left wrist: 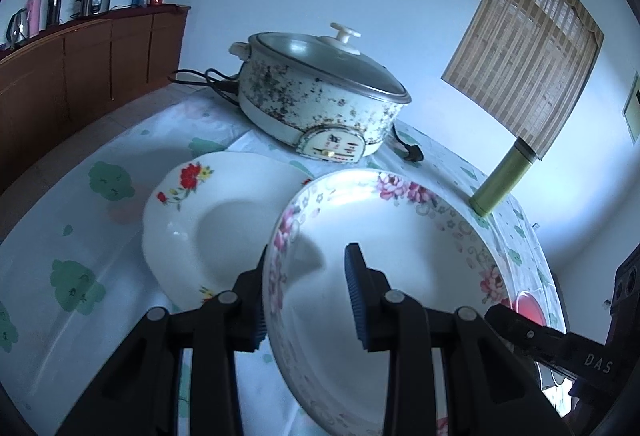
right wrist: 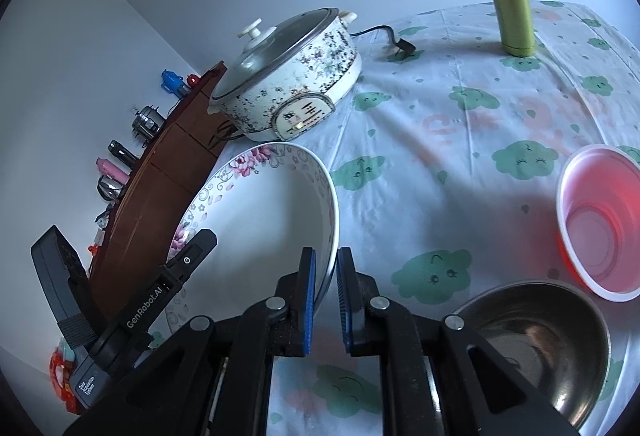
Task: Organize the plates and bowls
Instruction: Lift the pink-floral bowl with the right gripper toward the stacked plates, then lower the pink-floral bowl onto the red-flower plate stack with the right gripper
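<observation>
A deep plate with a pink floral rim [left wrist: 384,268] is held tilted above the table by both grippers. My left gripper [left wrist: 306,300] straddles its left rim with one finger outside and one inside. My right gripper [right wrist: 326,302] is shut on the same plate's [right wrist: 260,220] right rim. A second white plate with red flowers [left wrist: 212,211] lies flat on the tablecloth to the left, partly under the held plate. A pink plastic bowl [right wrist: 600,220] and a steel bowl [right wrist: 544,348] sit on the table at the right.
A speckled electric pot with a glass lid [left wrist: 320,95] and its cord stand at the back of the table. A green flask [left wrist: 500,179] stands at the back right. A brown cabinet [left wrist: 80,63] with kettles and bottles runs along the left wall.
</observation>
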Demonstrator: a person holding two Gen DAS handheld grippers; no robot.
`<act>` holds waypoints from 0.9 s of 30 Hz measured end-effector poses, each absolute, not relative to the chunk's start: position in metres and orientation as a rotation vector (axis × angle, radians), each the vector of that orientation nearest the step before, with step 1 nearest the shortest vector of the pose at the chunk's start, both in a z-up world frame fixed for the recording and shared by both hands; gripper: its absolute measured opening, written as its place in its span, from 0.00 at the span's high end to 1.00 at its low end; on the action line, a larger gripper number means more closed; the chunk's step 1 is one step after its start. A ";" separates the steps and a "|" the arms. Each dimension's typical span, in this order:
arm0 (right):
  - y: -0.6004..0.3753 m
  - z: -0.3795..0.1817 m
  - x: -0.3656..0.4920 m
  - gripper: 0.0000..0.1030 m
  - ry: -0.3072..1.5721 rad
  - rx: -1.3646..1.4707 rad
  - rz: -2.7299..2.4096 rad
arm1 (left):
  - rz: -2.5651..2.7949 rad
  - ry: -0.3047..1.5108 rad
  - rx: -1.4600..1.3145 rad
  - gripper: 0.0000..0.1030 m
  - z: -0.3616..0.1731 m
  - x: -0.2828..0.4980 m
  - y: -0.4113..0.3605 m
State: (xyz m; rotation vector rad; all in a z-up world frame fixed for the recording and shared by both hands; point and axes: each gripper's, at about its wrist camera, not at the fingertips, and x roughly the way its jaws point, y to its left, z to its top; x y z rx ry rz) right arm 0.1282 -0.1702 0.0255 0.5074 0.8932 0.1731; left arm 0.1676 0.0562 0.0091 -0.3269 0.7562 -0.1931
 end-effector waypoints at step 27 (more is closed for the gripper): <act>-0.118 0.018 0.151 0.88 0.882 0.505 0.224 | -0.139 0.739 -0.320 0.70 0.009 0.187 0.106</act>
